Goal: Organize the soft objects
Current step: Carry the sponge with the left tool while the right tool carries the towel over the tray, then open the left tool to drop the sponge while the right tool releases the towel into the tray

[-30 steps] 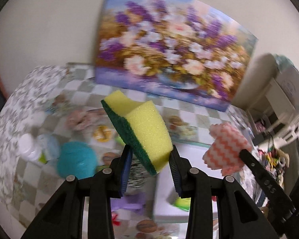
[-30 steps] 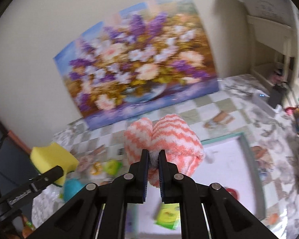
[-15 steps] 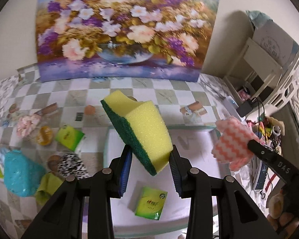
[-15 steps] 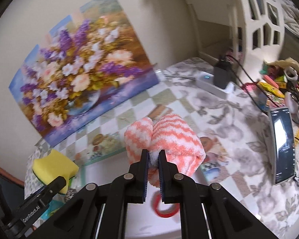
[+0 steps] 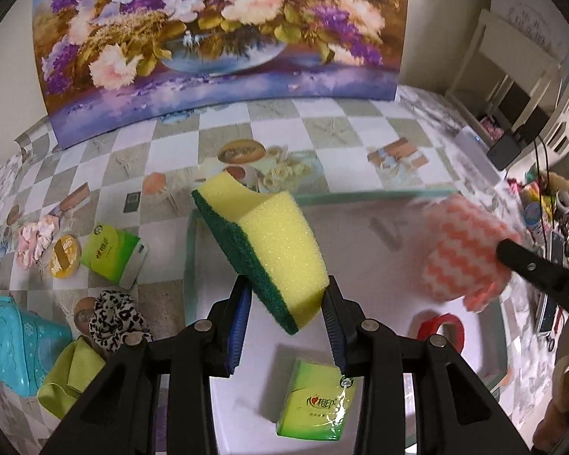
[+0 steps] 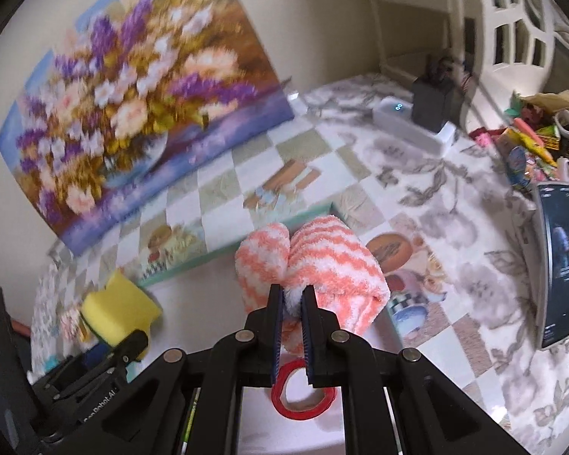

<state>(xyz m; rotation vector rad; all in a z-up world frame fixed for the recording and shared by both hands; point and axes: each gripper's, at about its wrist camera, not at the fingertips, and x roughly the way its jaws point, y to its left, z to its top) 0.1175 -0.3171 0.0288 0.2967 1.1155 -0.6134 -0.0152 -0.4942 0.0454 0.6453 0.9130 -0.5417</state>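
Wedging sponge (image 5: 269,242) between fingers (image 5: 332,318)

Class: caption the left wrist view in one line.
Left gripper clamps a yellow-green sponge above the white tray; beside it, a striped sock.

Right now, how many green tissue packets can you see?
2. One green plastic-wrapped tissue packet lies inside the white rectangular tray, near its front edge. The other green tissue packet lies on the checkered tablecloth, left of the tray. More may be hidden behind the claws.
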